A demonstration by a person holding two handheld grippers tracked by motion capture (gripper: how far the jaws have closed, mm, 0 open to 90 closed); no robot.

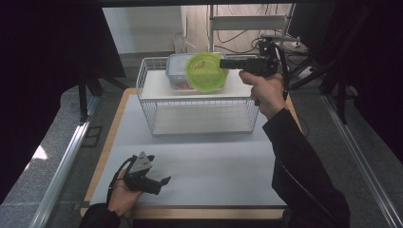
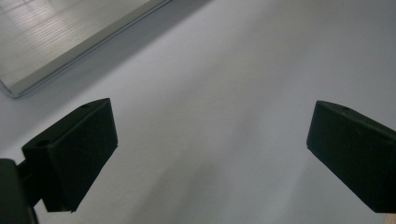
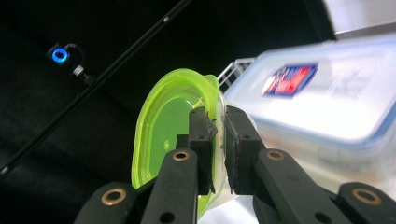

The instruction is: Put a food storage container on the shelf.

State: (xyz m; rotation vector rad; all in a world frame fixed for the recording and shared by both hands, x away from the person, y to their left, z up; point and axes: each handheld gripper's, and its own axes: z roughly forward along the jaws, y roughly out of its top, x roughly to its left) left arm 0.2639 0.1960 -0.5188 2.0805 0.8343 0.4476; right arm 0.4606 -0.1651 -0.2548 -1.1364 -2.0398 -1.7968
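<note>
The high view looks forward and down from above the person's side onto the whole surface (image 1: 199, 161). The left gripper view sits close over that surface (image 2: 224, 93). The right gripper view faces the green lid (image 3: 173, 130), shared with the high view (image 1: 205, 72).

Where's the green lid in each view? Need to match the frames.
High view: green lid top centre, held on edge over the wire rack, in front of the clear container.
Left gripper view: not in it; open fingers over the white table.
Right gripper view: centre-left, its rim clamped by the right gripper.
Shared landmark: the clear container, beside the lid.
</note>
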